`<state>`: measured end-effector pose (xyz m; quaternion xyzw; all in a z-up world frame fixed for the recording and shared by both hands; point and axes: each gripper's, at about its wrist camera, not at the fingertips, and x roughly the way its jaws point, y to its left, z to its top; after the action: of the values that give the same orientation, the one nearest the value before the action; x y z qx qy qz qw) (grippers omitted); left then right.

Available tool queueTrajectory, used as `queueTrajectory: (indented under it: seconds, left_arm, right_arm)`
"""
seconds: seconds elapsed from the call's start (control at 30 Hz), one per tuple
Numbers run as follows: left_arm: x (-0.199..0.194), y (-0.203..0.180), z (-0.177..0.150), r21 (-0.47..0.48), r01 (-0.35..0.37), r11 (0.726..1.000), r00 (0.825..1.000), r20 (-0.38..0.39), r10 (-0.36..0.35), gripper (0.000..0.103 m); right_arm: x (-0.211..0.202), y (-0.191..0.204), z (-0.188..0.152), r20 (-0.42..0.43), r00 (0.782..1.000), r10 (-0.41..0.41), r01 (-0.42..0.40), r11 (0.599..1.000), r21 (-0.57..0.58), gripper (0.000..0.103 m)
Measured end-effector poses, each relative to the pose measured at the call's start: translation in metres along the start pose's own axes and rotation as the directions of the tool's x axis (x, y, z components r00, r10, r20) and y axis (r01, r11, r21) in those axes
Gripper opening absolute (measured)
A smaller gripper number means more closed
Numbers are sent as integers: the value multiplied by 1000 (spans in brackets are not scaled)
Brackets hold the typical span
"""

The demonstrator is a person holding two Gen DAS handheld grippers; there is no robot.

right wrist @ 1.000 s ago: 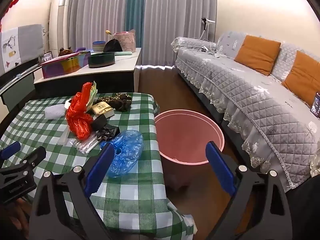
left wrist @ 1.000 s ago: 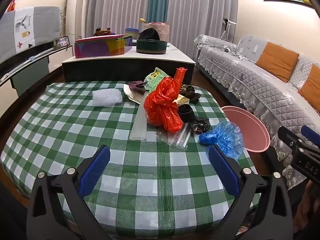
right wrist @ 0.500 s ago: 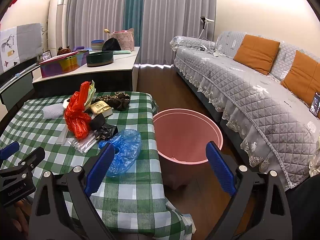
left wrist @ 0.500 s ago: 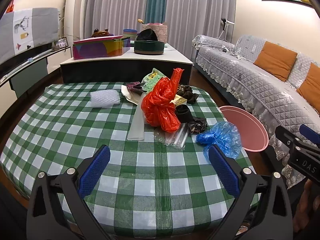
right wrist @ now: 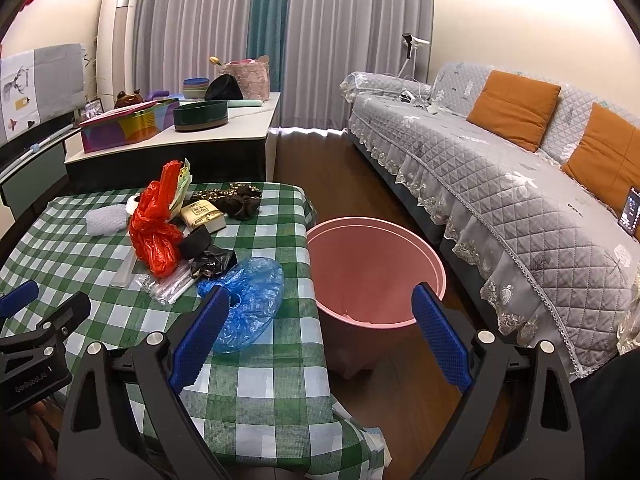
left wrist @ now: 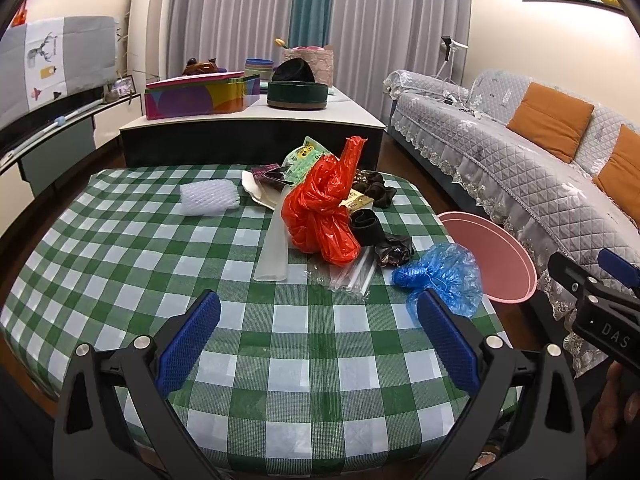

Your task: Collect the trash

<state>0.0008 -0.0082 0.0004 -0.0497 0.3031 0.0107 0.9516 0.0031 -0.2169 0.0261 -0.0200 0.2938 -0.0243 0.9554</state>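
Looking along my left gripper (left wrist: 318,338), I see its blue pads spread wide with nothing between them, held over the near part of the green checked tablecloth (left wrist: 120,264). That near stretch of cloth is bare, and so is the left side apart from a white foam net (left wrist: 208,199). The trash lies bunched toward the far right: a red plastic bag (left wrist: 320,216) standing tallest, a clear wrapper (left wrist: 352,274) just in front of it, dark crumpled pieces (left wrist: 394,246) touching its right side, and a blue plastic bag (left wrist: 444,276) close to the table's right edge.

My right gripper (right wrist: 320,338) is also spread wide and empty, straddling that edge: its left pad sits over the blue plastic bag (right wrist: 248,300), its right pad over the rim of the pink bin (right wrist: 376,268). The bin stands on the floor just beside the table, between it and the grey sofa (right wrist: 520,200), with open wood floor beyond it.

Behind the red bag, a green packet (left wrist: 306,160), a white plate (left wrist: 256,192) and a dark wad (right wrist: 240,204) overlap, and I cannot sort them fully. The table's near edge is cut off under both grippers.
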Motion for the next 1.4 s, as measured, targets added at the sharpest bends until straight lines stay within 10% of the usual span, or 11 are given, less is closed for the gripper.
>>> queueTrajectory:
  seconds: [1.4]
  left_arm:
    - [-2, -4, 1, 7, 16, 1000, 1000, -1, -16, 86]
  right_arm:
    - [0, 3, 1, 1, 999, 34, -34, 999, 21, 82]
